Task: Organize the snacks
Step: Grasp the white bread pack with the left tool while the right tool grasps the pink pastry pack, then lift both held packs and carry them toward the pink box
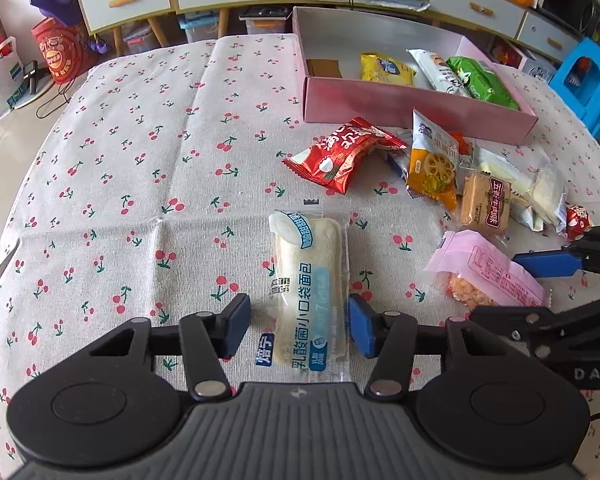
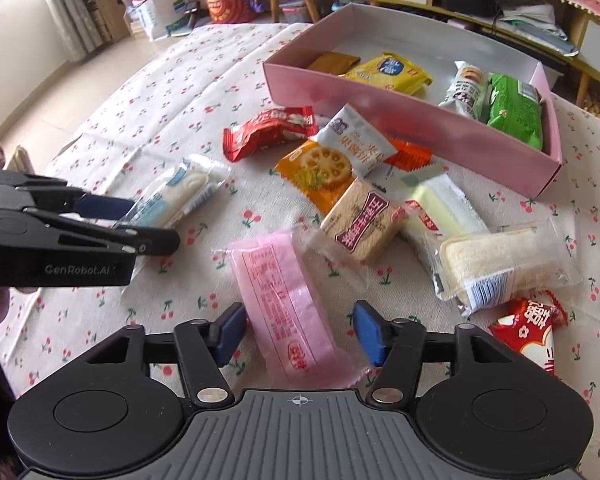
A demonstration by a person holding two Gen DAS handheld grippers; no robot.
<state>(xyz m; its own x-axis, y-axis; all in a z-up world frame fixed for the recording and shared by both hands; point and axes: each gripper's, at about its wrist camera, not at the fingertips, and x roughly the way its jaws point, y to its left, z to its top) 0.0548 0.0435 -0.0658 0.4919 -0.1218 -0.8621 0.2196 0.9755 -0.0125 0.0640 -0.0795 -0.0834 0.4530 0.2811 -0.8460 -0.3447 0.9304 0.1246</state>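
Observation:
A white bread packet with blue print (image 1: 310, 280) lies on the cherry-print tablecloth, between the jaws of my left gripper (image 1: 300, 326). The jaws stand open, the right pad close to the wrapper and the left pad apart from it. In the right wrist view a pink snack packet (image 2: 288, 308) lies between the jaws of my right gripper (image 2: 300, 334), which is open with a gap on both sides. The pink box (image 2: 380, 108) at the back holds a yellow packet (image 2: 388, 72), a green packet (image 2: 514, 110), a white packet and a brown one.
Loose snacks lie between the box and the grippers: a red packet (image 2: 268, 130), an orange-and-white packet (image 2: 328, 166), a biscuit packet (image 2: 360, 224), a pale yellow one (image 2: 440, 212), a sandwich bread (image 2: 508, 264). The left half of the cloth (image 1: 120, 180) is bare. Cabinets stand behind.

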